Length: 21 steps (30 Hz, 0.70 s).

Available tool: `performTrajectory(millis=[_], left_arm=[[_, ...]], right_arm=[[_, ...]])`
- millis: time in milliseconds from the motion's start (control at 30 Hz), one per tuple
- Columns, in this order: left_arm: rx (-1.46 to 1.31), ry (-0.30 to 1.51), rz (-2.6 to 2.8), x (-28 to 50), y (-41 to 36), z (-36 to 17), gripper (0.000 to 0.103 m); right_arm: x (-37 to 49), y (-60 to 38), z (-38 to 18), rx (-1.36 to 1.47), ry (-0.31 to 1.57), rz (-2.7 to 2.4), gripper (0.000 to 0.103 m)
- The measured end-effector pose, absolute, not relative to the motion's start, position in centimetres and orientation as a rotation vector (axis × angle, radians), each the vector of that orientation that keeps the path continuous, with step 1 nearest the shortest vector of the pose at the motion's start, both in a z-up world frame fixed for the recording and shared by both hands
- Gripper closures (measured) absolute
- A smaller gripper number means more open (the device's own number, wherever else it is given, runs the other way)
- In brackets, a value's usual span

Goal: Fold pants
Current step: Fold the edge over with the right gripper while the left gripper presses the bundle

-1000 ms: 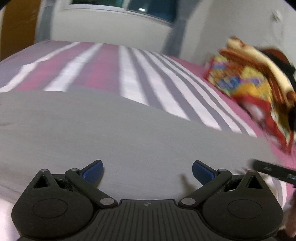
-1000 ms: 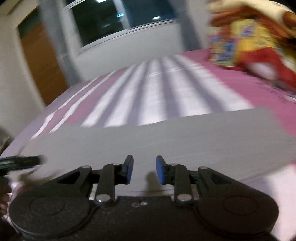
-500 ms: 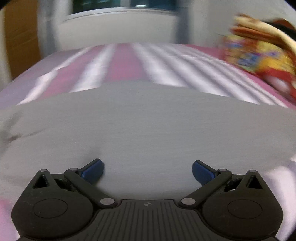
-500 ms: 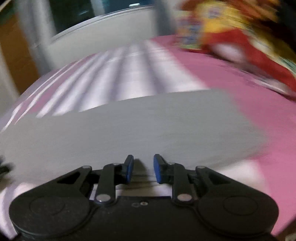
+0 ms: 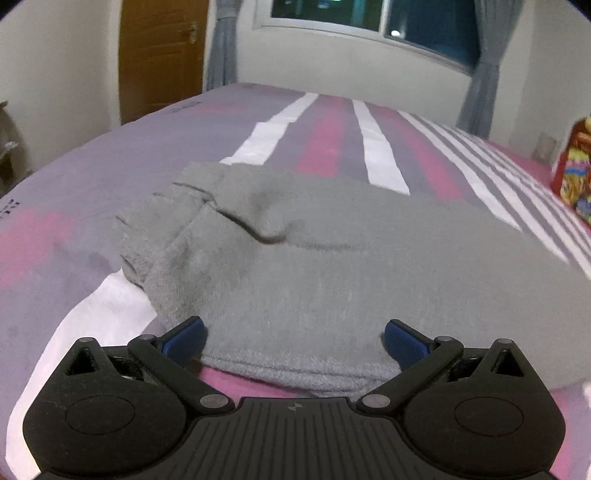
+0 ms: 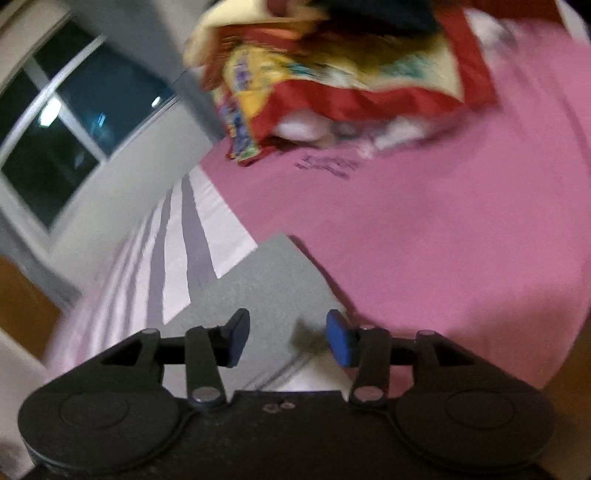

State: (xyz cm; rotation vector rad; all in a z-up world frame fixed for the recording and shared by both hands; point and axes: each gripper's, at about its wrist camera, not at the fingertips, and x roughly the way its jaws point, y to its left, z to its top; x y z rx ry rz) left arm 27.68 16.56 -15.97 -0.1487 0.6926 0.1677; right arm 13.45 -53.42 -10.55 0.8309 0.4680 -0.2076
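Observation:
Grey pants (image 5: 332, 266) lie flat and lengthwise across the striped pink and purple bed (image 5: 325, 129). Their left end is wrinkled, with a dark crease. My left gripper (image 5: 294, 339) is open wide at the pants' near edge, and the hem lies between its blue fingertips (image 5: 184, 338) without being pressed. In the right wrist view the frame is rolled. My right gripper (image 6: 288, 339) hovers over the pants' right end (image 6: 266, 288); its jaws are opening, with grey cloth below the gap and nothing pinched.
A crumpled red and yellow blanket (image 6: 332, 74) is piled on the pink sheet (image 6: 443, 240) to the right, also seen as blanket (image 5: 572, 173). A wooden door (image 5: 162, 55) and a window (image 5: 369, 18) with grey curtains stand beyond the bed.
The left view has swung left to the pants' wrinkled end. The right gripper has rolled and moved to the pants' right end; its jaws narrowed, then widened.

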Motion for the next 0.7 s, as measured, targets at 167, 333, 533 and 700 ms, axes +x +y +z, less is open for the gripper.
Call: performTrajectory(millis=[167,333,533,700], left_arm=[[-0.150,0.700,0.194,28.2,16.3,-16.2,0.000],[-0.137,0.715,0.214,29.1,15.9,-16.3,0.000],[-0.128,0.729,0.209,29.6,16.0,-16.3,0.000],[-0.125,0.717,0.211,29.6,15.9,-16.6,0.000]], right_arm=[[13.0,-54.0,-12.7,0.992,0.474,-0.158,0.058],[14.7,-54.1,-13.8,1.053,0.458,-0.161,0.065],[14.9,-52.1,-9.9,0.817,0.379,-0.126,0.089],[16.4,-54.1,-13.6,0.911,0.559,-0.204,0.089]])
